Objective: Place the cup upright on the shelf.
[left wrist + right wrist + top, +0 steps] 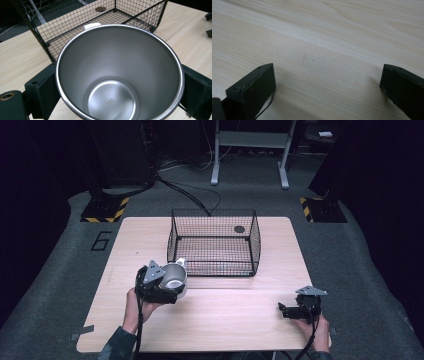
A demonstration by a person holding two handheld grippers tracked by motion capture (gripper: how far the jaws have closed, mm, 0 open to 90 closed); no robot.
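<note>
my left gripper [167, 290] squeezes the shiny metal cup [120, 72], my right gripper [327, 87] is wide open with nothing in it, and the smooth cup could slip out or bump the wire basket [214, 242] close by.

I log a light wooden table [240, 320] at frame centre on grey carpet. Black-and-yellow hazard-striped bases [105, 210] sit upper left and upper right. A white metal stand [250, 140] is at top centre. A black cable [192, 195] crosses the floor.
</note>
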